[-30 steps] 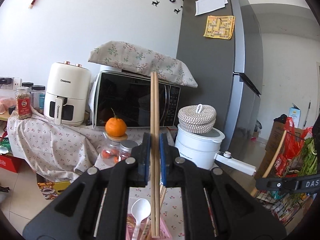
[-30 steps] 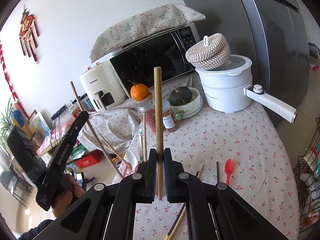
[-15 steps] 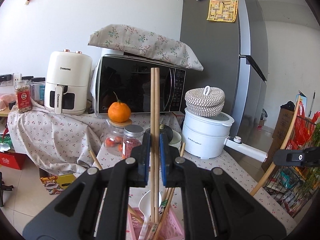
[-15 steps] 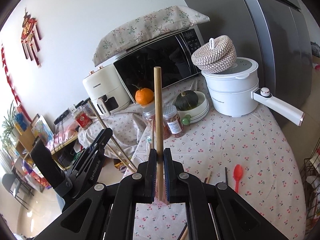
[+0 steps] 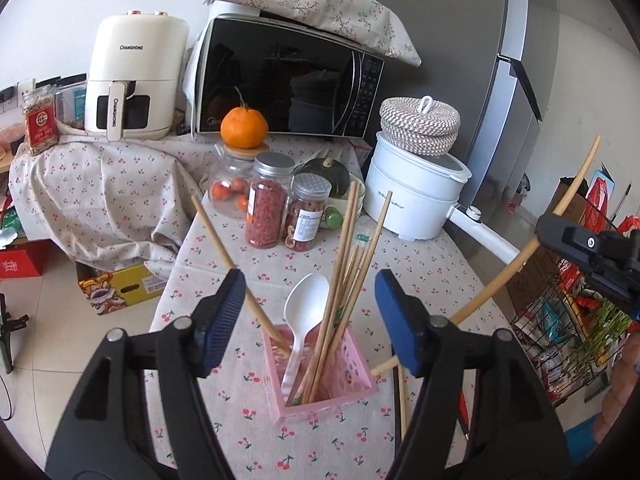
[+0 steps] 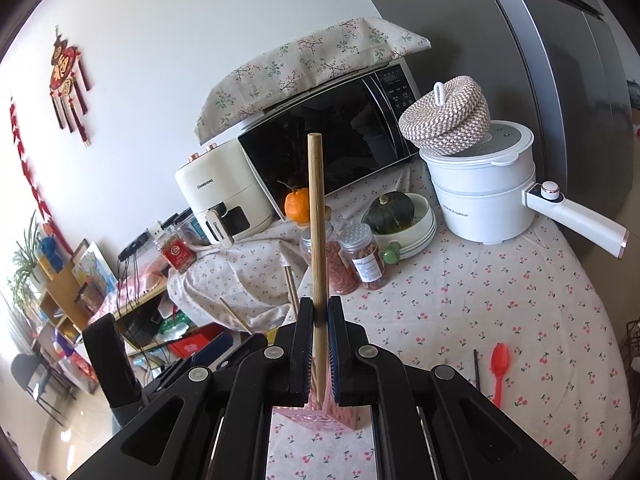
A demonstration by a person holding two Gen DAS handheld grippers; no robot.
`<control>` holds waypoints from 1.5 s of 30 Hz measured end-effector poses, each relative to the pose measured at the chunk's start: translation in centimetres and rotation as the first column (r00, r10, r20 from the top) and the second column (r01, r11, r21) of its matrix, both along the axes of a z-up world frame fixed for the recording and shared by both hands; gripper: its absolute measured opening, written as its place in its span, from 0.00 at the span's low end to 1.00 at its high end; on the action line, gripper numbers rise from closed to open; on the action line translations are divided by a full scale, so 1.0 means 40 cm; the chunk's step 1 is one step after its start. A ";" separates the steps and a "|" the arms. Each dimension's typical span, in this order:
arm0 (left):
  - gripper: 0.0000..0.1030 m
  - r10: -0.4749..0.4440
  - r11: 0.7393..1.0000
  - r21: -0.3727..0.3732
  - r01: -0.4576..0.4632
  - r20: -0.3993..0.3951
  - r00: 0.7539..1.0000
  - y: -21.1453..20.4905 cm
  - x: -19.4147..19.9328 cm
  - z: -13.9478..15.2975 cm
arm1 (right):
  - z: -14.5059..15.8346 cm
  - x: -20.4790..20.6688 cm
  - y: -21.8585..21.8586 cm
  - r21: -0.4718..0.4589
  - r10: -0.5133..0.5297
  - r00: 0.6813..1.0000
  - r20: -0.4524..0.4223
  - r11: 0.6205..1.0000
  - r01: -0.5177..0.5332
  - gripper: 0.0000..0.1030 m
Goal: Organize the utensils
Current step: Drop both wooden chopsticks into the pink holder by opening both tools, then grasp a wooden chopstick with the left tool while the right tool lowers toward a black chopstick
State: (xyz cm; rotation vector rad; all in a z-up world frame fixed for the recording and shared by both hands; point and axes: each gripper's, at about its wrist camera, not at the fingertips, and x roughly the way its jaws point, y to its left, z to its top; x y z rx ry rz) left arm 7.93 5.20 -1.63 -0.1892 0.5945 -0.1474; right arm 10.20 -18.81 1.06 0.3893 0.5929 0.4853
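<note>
Hovering over the pink basket, the left gripper had its jaws opening, nothing pressed between the blue pads. Inside the basket stood a white spoon and several wooden chopsticks, leaning at different angles. The right gripper was clamped tight on a single chopstick, held upright just above the basket's near edge. On the cherry-print tablecloth to the right lay a red spoon and a dark chopstick, apart from the basket. Farther back stood two jars of dried red contents, a green squash in a white bowl, and a white pot with a woven lid. Behind them sat the microwave, an orange and an air fryer.
</note>
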 end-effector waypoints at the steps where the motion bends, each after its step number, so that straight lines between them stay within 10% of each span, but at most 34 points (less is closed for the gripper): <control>1: 0.74 -0.004 1.000 0.004 0.004 -0.033 0.999 0.008 -0.002 -0.004 | 0.000 0.003 0.006 -0.001 0.002 1.000 0.003 1.000 -0.002 0.07; 16: 0.81 -0.017 1.000 0.020 0.022 -0.210 0.978 0.073 -0.035 -0.055 | -0.044 0.034 0.119 -0.134 0.030 0.999 -0.022 0.991 -0.033 0.08; 21: 0.81 -0.046 0.999 0.005 0.049 -0.224 0.973 0.059 -0.041 -0.058 | -0.053 0.031 0.099 -0.053 0.072 0.996 -0.058 0.996 -0.075 0.50; 27: 0.82 -0.094 0.995 0.004 0.097 -0.241 0.966 0.022 -0.053 -0.063 | -0.018 -0.013 0.043 -0.073 0.060 0.998 0.014 0.996 -0.059 0.71; 45: 0.83 -0.235 0.965 0.012 0.261 -0.395 0.888 -0.182 -0.060 -0.138 | -0.157 -0.024 -0.171 -0.214 -0.083 0.970 -0.227 0.976 0.034 0.81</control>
